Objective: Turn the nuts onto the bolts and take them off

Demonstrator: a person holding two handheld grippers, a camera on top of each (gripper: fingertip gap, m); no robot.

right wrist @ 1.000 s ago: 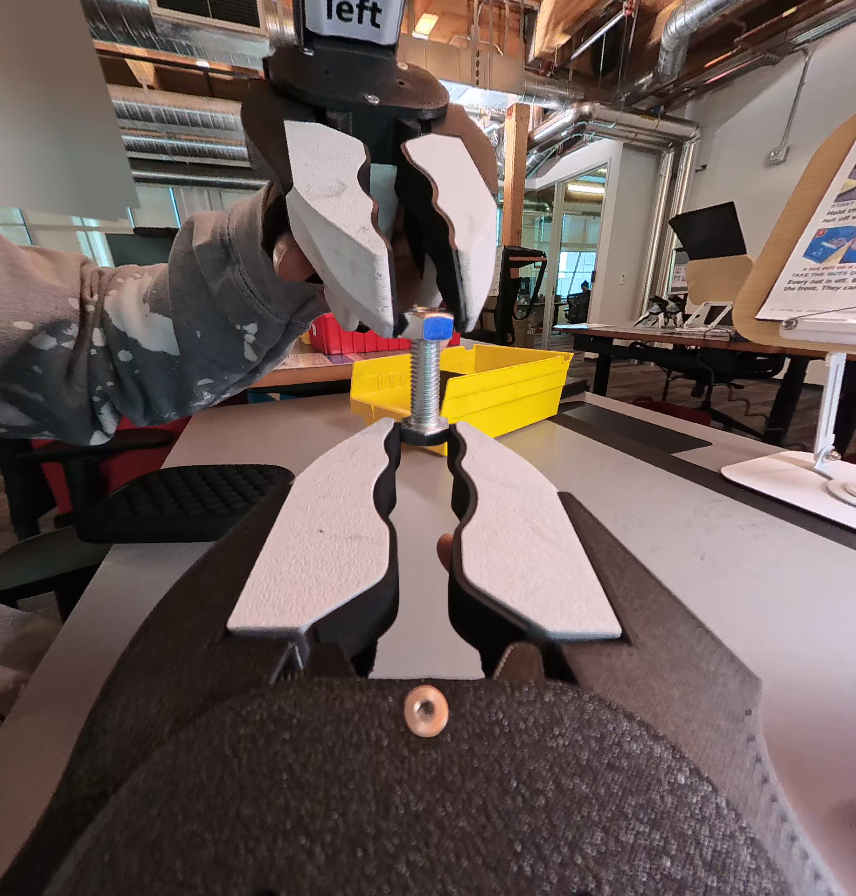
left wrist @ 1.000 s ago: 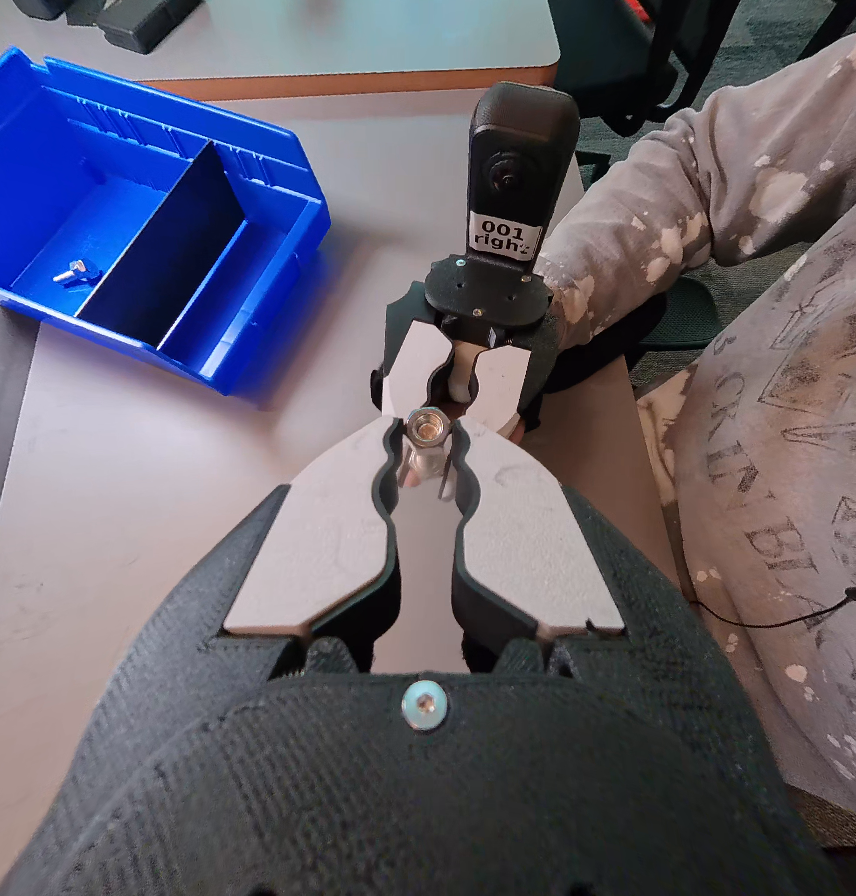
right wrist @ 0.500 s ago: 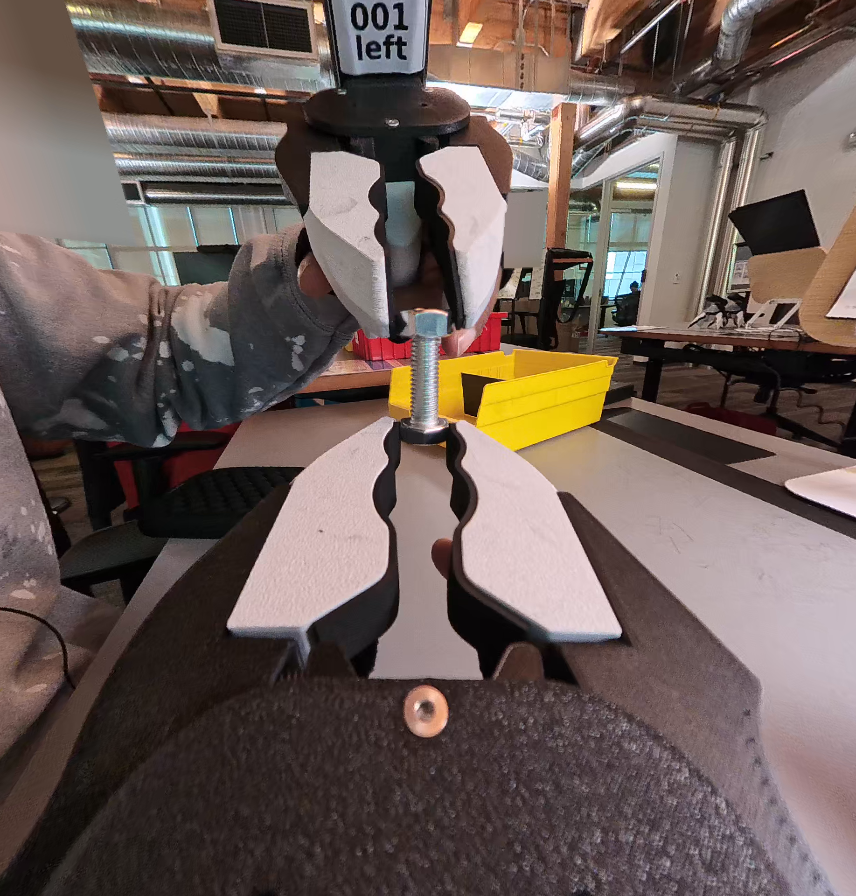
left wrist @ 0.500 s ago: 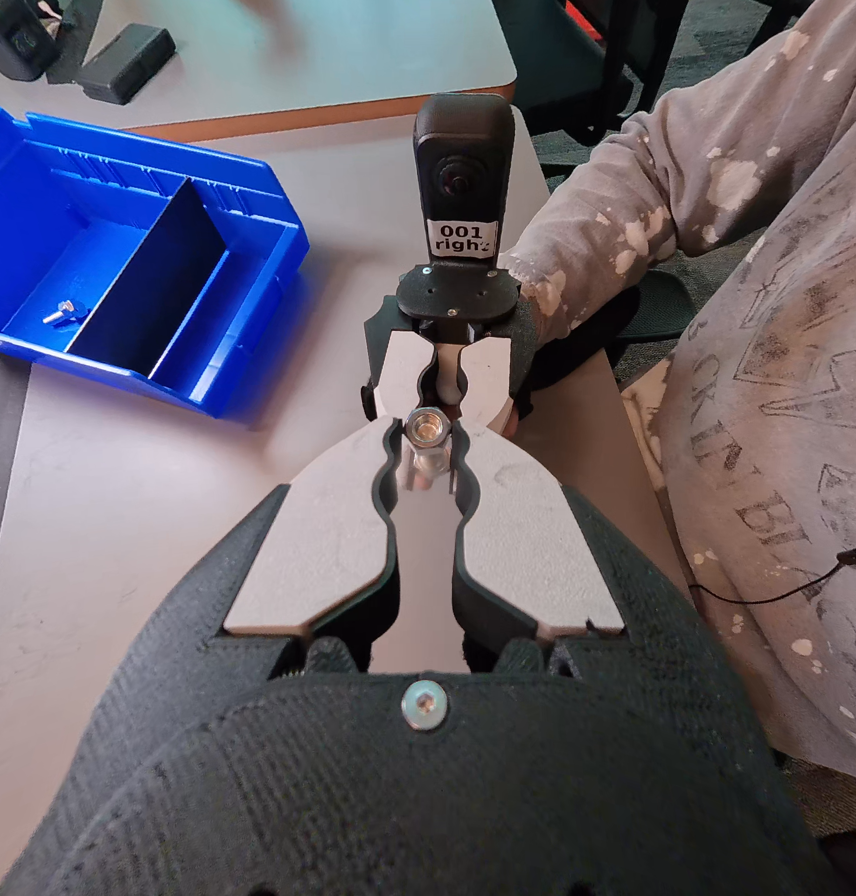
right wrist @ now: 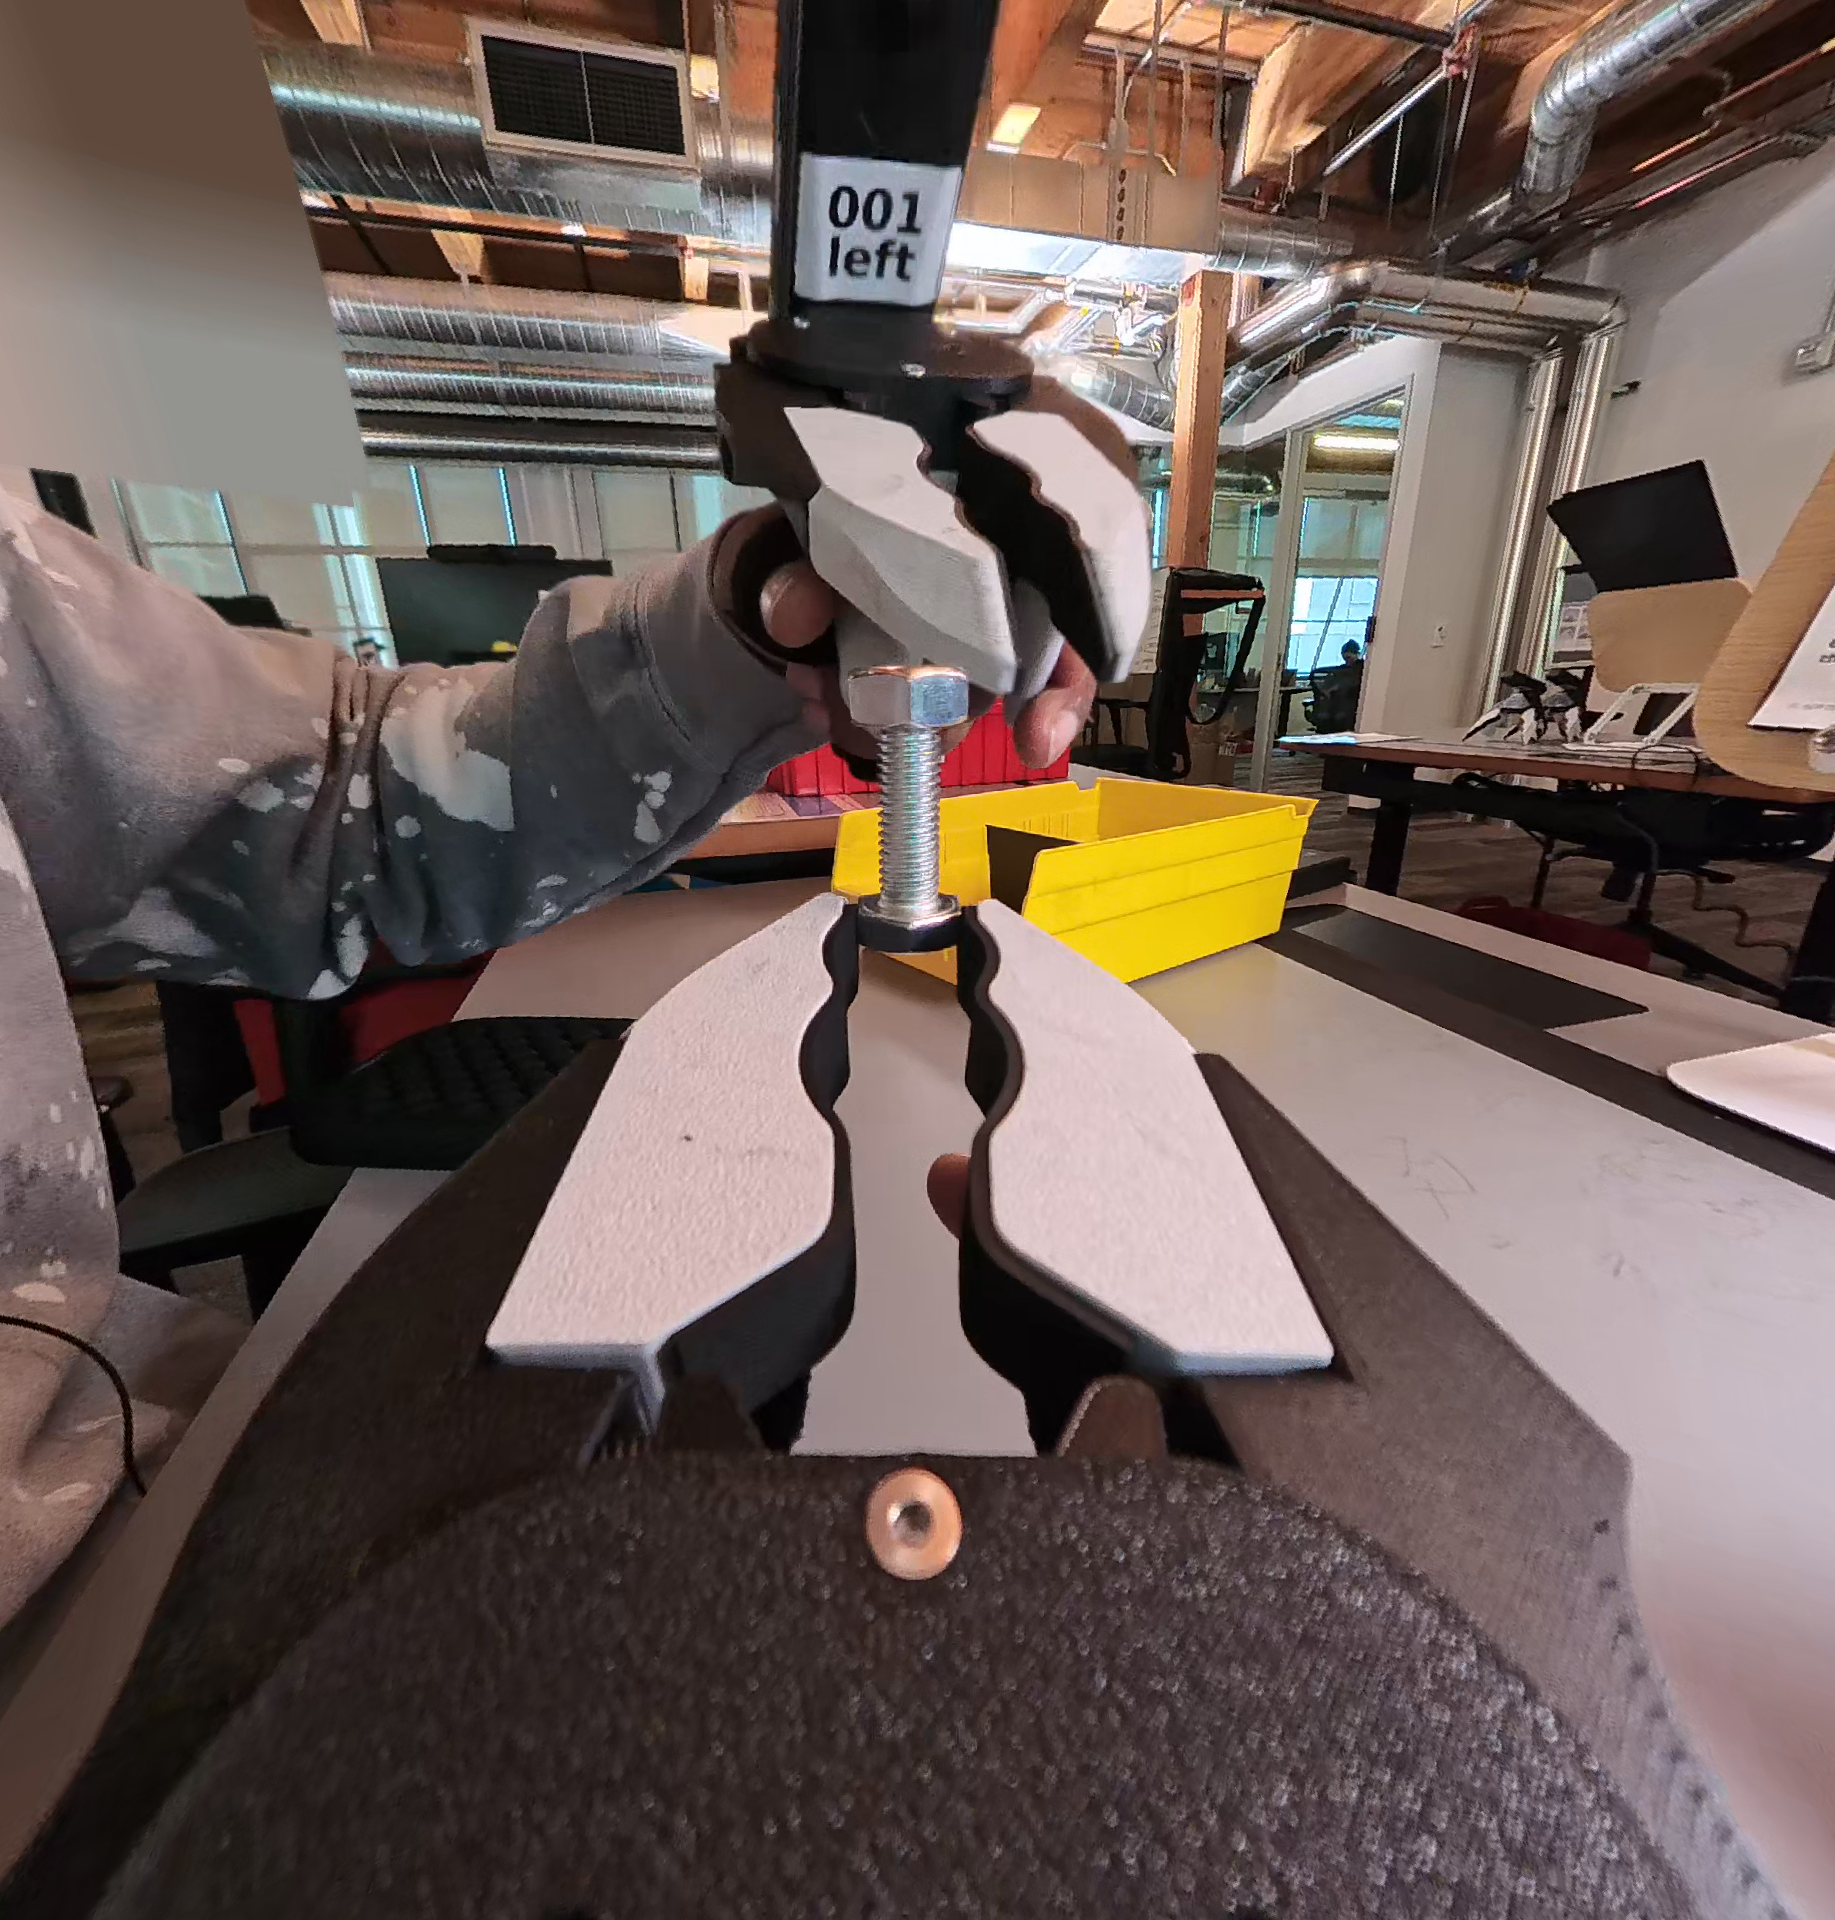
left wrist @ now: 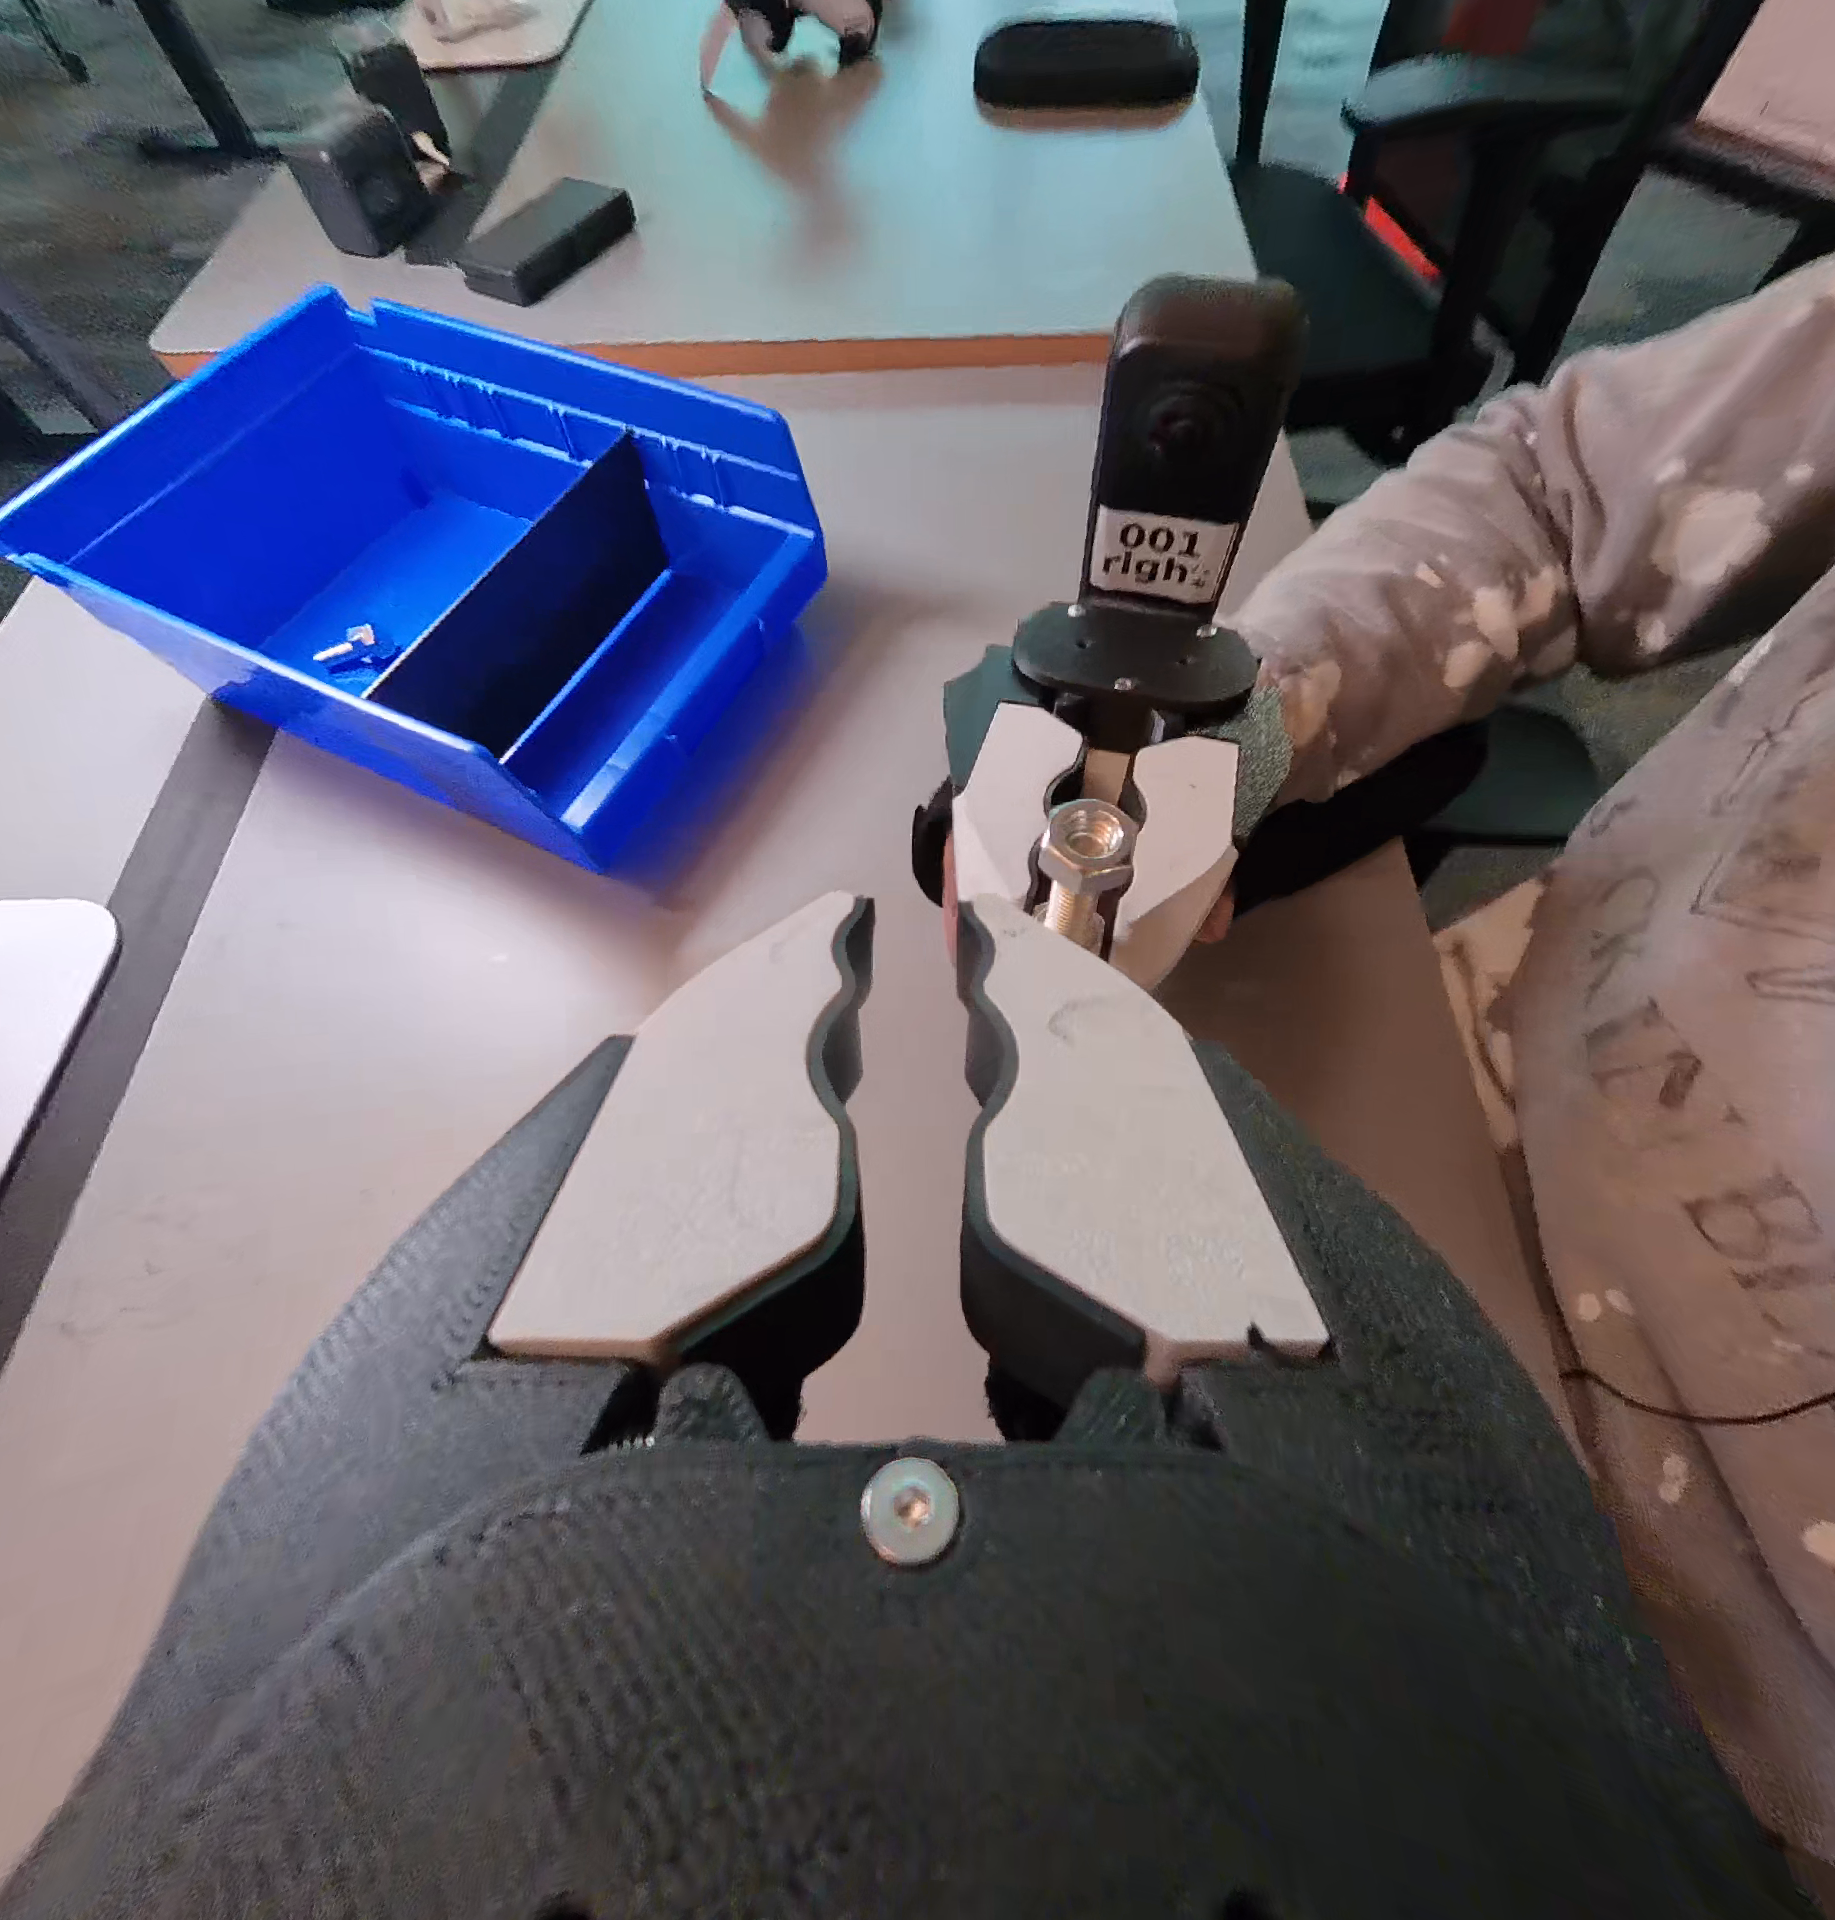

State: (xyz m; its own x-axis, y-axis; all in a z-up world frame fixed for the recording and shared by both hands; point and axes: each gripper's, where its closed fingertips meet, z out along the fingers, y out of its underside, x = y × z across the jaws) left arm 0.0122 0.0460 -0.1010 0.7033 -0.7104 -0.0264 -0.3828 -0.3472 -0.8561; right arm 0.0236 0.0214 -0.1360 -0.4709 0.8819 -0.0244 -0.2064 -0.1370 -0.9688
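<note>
A silver bolt (right wrist: 910,821) stands upright with its lower end clamped between the tips of my right gripper (right wrist: 908,925). A hex nut (right wrist: 908,696) sits at its top end; from above, in the left wrist view, the nut (left wrist: 1084,831) shows its hole. My left gripper (left wrist: 913,920) is empty, its fingers a narrow gap apart, just left of and off the nut. In the right wrist view the left gripper (right wrist: 1048,665) hangs just above and behind the nut. The right gripper (left wrist: 1084,904) shows beyond the left one.
A blue divided bin (left wrist: 425,748) lies on the grey table (left wrist: 373,1039) at the left, with one small fastener (left wrist: 347,649) inside. A yellow bin (right wrist: 1152,894) stands behind the bolt. A white pad (right wrist: 1786,1091) lies at the right. A person's sleeve (left wrist: 1515,582) is on the right. The gap from one gripper's tips to the other's is roughly 5 centimeters.
My left gripper was shut on the nut at the top of the bolt. It has let go and pulled back to the left of it. The right gripper still holds the bolt.
</note>
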